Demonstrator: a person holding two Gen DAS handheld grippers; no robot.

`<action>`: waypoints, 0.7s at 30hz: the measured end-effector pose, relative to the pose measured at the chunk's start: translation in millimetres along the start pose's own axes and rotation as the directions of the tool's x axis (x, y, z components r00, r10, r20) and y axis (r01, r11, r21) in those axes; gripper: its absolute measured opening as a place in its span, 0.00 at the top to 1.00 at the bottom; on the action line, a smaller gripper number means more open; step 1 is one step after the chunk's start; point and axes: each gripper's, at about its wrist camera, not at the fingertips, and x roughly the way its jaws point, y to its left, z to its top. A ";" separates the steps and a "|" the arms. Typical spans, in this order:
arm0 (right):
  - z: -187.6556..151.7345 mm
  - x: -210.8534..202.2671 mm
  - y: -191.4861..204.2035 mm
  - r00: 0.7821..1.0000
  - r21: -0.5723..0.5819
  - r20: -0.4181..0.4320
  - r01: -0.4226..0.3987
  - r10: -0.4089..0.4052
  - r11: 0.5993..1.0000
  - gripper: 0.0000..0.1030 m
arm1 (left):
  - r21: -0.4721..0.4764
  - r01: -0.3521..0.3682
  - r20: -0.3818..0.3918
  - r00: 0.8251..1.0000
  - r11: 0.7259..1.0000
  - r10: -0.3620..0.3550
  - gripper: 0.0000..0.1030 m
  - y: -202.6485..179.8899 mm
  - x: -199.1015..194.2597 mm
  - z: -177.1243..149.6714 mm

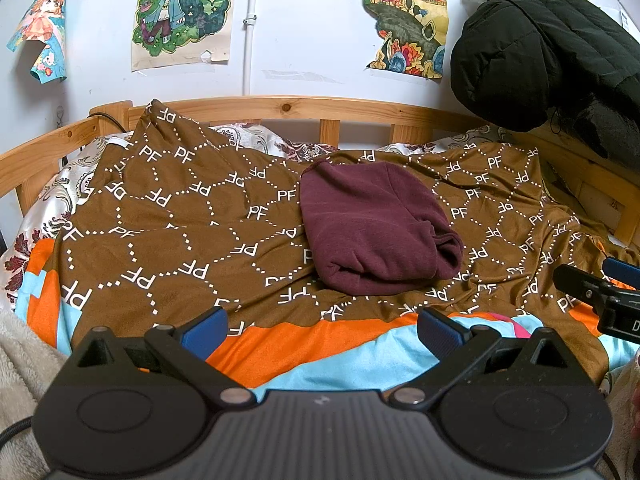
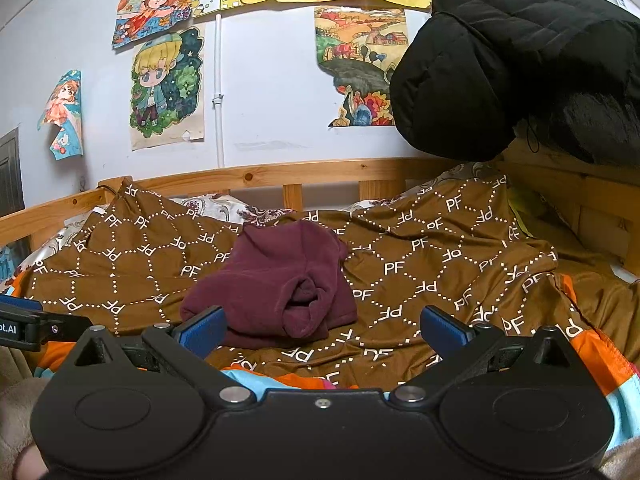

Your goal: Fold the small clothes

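At frame centre on the bed, the folded maroon garment (image 1: 376, 228) lies on the brown patterned blanket (image 1: 180, 220), all edges clear of the wooden bed rail (image 1: 280, 106). Left gripper (image 1: 320, 330) and right gripper (image 2: 322, 328): jaws spread wide, holding nothing, with bare blanket between them and the garment.

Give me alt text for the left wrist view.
A folded maroon garment lies on a brown patterned blanket on a wooden bed. The open left gripper hovers empty in the foreground, the right gripper at the right edge. Drawings hang on the wall.
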 end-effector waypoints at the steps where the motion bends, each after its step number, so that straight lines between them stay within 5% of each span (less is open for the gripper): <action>1: 0.0 0.1 -0.2 1.000 0.000 0.000 0.000 0.000 1.000 0.01 | 0.000 0.000 0.000 1.000 1.000 0.000 0.01 0.1 0.0 0.1; 21: -0.4 0.5 1.0 1.000 0.004 -0.001 0.003 -0.003 1.000 0.01 | -0.001 0.000 0.000 1.000 1.000 0.000 0.01 -0.5 0.0 0.4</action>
